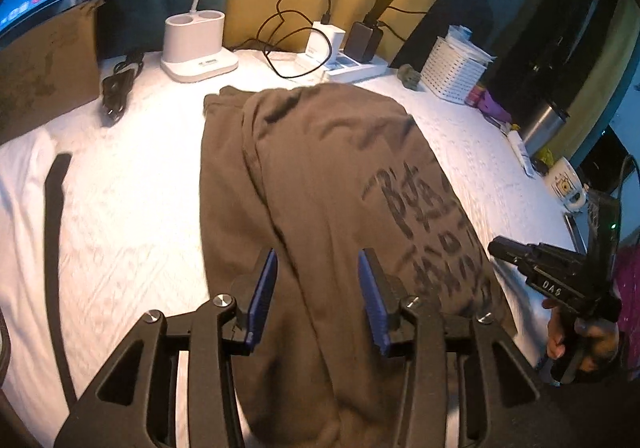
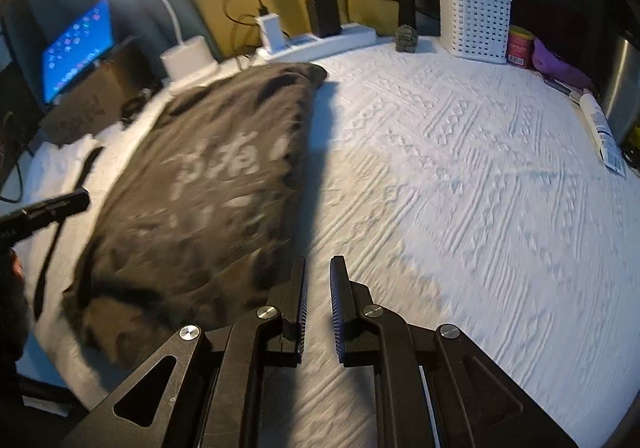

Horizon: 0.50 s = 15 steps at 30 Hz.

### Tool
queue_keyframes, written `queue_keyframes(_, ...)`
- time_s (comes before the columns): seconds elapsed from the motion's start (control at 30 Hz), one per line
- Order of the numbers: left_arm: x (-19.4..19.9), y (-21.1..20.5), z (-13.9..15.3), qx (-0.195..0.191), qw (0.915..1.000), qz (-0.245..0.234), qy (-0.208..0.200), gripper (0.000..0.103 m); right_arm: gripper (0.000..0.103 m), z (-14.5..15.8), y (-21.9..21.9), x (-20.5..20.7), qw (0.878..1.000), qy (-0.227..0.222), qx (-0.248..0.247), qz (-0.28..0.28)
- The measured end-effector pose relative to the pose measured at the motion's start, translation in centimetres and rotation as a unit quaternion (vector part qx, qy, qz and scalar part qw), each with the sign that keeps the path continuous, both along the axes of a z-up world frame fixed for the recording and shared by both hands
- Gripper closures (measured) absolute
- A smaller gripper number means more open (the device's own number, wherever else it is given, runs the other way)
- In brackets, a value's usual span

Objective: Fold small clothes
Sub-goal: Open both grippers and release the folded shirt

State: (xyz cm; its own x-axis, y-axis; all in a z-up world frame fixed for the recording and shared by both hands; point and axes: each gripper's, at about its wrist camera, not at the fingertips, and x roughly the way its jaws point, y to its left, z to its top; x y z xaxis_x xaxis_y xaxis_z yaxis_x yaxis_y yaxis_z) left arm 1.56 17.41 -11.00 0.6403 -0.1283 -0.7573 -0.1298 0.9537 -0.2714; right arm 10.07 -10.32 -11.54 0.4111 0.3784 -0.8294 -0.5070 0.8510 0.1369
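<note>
White quilt point(image 2: 460, 176), brown shirt point(image 1: 320, 176) under spread left claw point(image 1: 316, 288) (empty), right claw point(image 2: 318, 296) beside, ajar.

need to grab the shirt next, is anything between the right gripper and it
Nothing visible does. The right gripper hangs over bare white cloth, and the brown shirt lies just to its left with only open cover between them.
</note>
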Motion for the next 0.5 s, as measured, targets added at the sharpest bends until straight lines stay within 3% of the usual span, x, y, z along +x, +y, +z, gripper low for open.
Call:
queue_keyframes(0.13, 2.6, 0.8, -0.3, 0.000, 1.0000, -0.006, -0.005, 0.061, 0.091, -1.0, 0.8, 2.2, 0.999, 0.004, -0.041, 0.001)
queue_keyframes(0.27, 4.5, 1.7, -0.8, 0.004, 1.0000, -0.003, -0.003, 0.059, 0.087, -1.2, 2.0, 3.4, 0.995, -0.024, -0.094, 0.022)
queue_keyframes(0.3, 4.9, 1.8, -0.9, 0.005, 1.0000, -0.002, -0.003, 0.059, 0.079, -1.2, 2.3, 3.7, 0.992, -0.041, -0.119, 0.023)
queue_keyframes(0.37, 5.5, 2.1, -1.1, 0.004, 1.0000, -0.003, 0.000, 0.059, 0.005, -1.3, 2.4, 4.0, 0.981, -0.081, -0.176, 0.005)
queue_keyframes(0.4, 5.7, 2.1, -1.3, 0.004, 1.0000, -0.004, 0.001, 0.058, 0.000, -1.4, 2.2, 4.3, 0.972, -0.103, -0.209, -0.012)
queue_keyframes(0.43, 5.9, 2.3, -1.4, 0.004, 1.0000, -0.006, 0.003, 0.058, 0.000, -1.6, 1.8, 4.8, 0.973, -0.099, -0.208, -0.011)
queue_keyframes(0.5, 6.2, 2.5, -1.5, 0.005, 1.0000, -0.006, 0.003, 0.058, 0.000, -1.7, 0.3, 6.5, 0.986, -0.045, -0.157, -0.023)
